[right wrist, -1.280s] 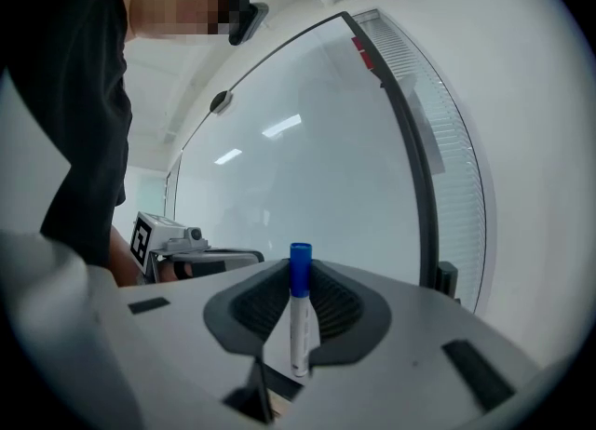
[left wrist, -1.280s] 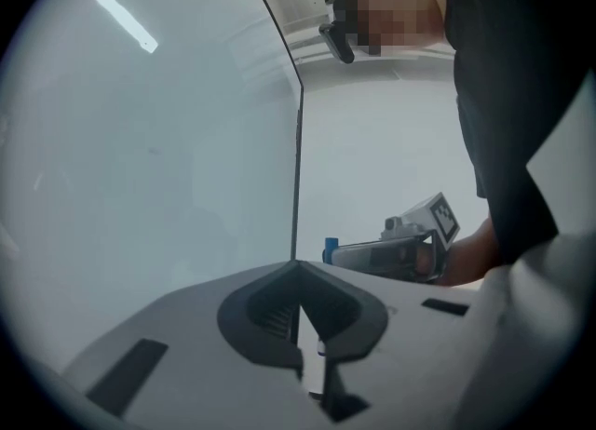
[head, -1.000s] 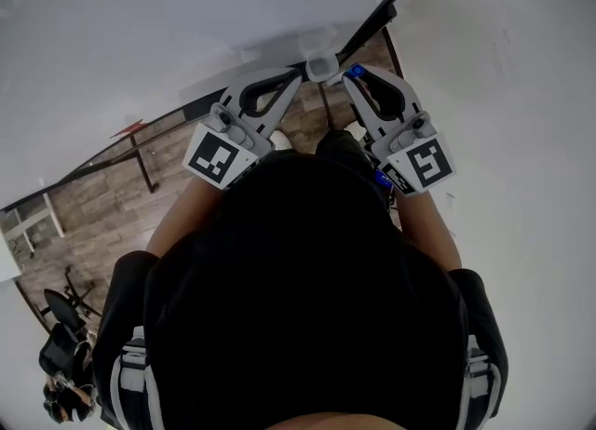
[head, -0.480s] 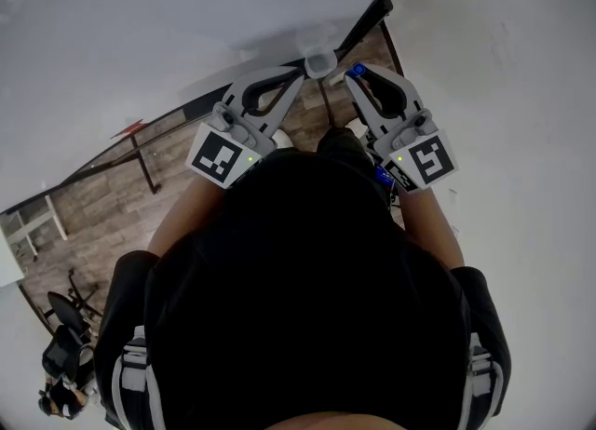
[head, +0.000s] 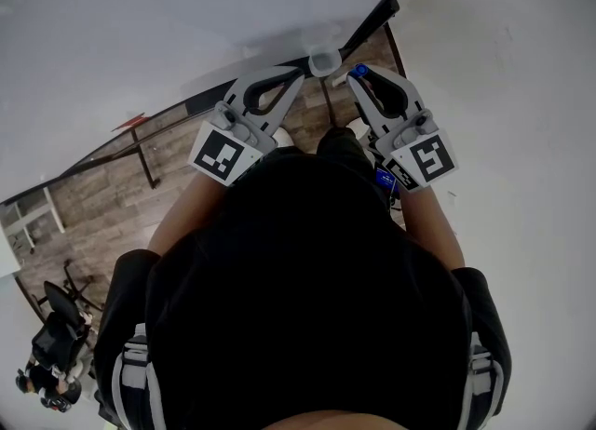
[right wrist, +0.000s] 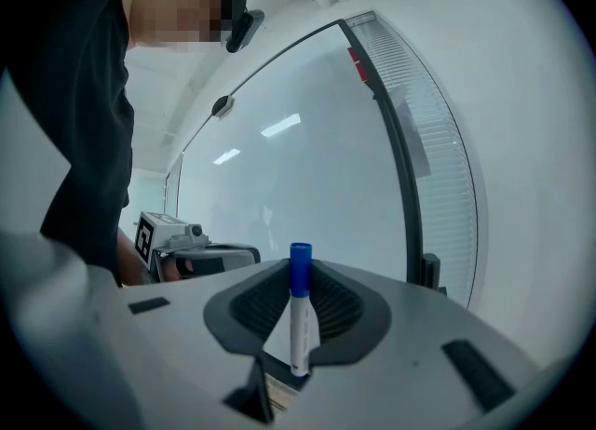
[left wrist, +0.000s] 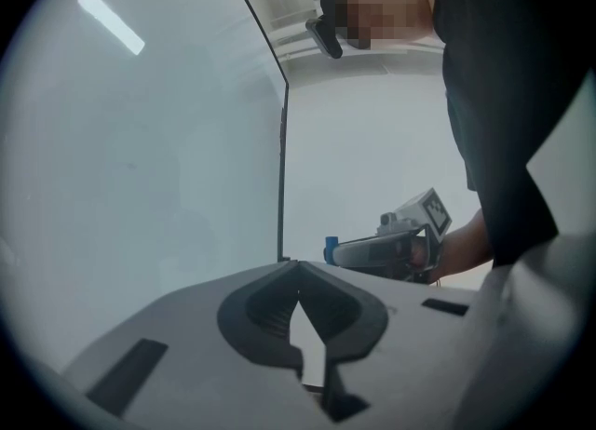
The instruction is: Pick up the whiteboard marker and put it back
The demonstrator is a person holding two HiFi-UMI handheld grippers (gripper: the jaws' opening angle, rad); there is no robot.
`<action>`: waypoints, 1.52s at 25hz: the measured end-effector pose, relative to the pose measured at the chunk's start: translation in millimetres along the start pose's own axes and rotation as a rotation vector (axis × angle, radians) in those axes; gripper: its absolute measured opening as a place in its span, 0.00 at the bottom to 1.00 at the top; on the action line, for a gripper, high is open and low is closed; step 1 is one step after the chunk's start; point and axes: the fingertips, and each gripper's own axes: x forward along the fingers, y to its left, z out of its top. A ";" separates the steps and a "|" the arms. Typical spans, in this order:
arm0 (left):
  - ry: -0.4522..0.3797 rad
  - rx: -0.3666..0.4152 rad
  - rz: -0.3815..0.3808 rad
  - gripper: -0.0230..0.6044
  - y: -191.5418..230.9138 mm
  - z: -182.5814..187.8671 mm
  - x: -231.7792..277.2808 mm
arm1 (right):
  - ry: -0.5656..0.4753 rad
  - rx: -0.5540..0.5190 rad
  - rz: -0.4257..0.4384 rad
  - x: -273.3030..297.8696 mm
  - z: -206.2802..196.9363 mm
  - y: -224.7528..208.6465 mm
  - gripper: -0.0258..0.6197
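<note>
Whiteboard (head: 140, 28) filled the background, wood-pattern floor (head: 102, 205) below it, left tongs (head: 301, 72) closed tip to tip with nothing between them, right tongs (head: 358, 78) clamped on the blue-capped whiteboard marker (right wrist: 299, 316), held upright near the board's dark frame (right wrist: 396, 158).

Whiteboard (head: 140, 37) filled the upper left of head view, its black frame (head: 384, 7) running up the right edge. White wall (head: 521, 140) was on the frame's other side. Wood-pattern floor (head: 102, 214) lay below. Black office chair (head: 51, 326) sat at bottom left, well apart from the board. In right gripper view, slatted blinds (right wrist: 438, 158) hung just beside the frame and a small red tag (right wrist: 356, 63) sat near its top. Light strip (left wrist: 112, 19) reflected on the board.
</note>
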 end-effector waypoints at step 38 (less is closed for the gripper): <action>-0.013 0.057 0.021 0.04 12.9 -45.9 14.5 | 0.144 0.026 -0.139 70.3 -85.0 -54.9 0.14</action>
